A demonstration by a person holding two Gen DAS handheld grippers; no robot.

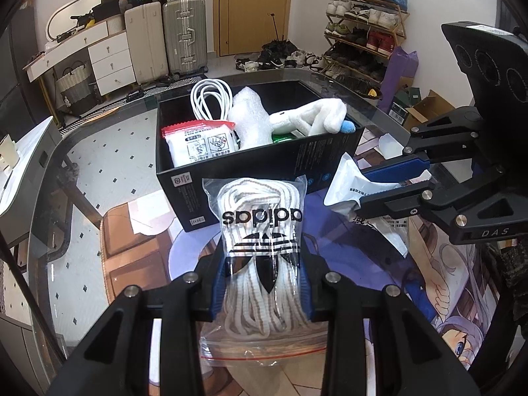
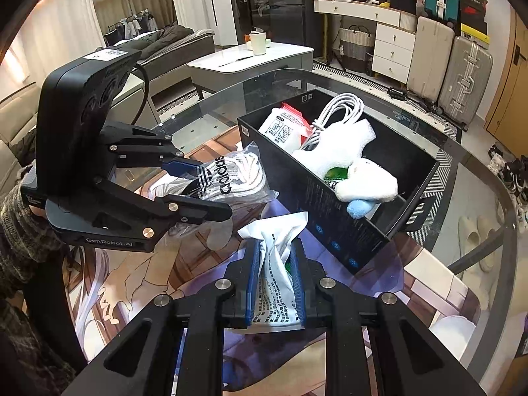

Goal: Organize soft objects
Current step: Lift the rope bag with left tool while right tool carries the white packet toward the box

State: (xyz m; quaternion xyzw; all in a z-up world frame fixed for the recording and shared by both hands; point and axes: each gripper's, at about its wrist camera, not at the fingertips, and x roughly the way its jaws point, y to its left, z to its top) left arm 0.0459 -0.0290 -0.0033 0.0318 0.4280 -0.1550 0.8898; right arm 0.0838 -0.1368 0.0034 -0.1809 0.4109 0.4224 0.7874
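My left gripper (image 1: 262, 274) is shut on a clear Adidas bag of white laces (image 1: 260, 231), held just in front of the black box (image 1: 264, 171); it also shows in the right wrist view (image 2: 227, 178). My right gripper (image 2: 275, 254) is shut on a white tissue pack (image 2: 274, 283), held beside the box's near wall (image 2: 316, 217); in the left wrist view the pack (image 1: 356, 181) sits at the box's right corner. The box holds a red-and-white packet (image 1: 198, 143), a white cable (image 1: 209, 99), bubble wrap (image 1: 249, 115) and a white plush toy (image 1: 313, 117).
The box stands on a glass table (image 1: 99, 151) over an anime-print mat (image 1: 462, 280). Suitcases (image 1: 165, 39), a white dresser (image 1: 99, 52) and a shoe rack (image 1: 363, 33) stand beyond. A white coffee table (image 2: 250, 59) is behind.
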